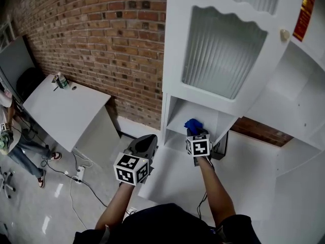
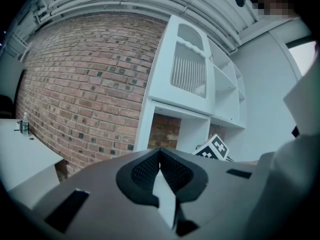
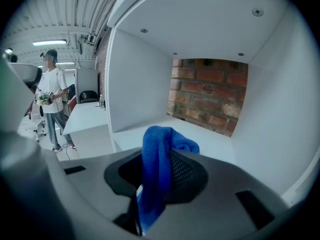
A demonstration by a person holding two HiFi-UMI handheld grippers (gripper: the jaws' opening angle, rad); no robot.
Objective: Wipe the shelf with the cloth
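Brick wall (image 1: 91, 34) backs the white shelf (image 3: 210, 134). At the mouth of its lower cubby the blue cloth (image 3: 156, 159), plush and bunched into a fold, is pinched between the right gripper (image 1: 196, 135) jaws. Outside and lower, the left gripper (image 2: 160, 156) hangs with jaws pressed together, empty.

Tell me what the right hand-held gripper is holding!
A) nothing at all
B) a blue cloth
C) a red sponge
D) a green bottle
B: in the right gripper view, the right hand-held gripper has its jaws closed on a blue cloth, held just in front of the white shelf.
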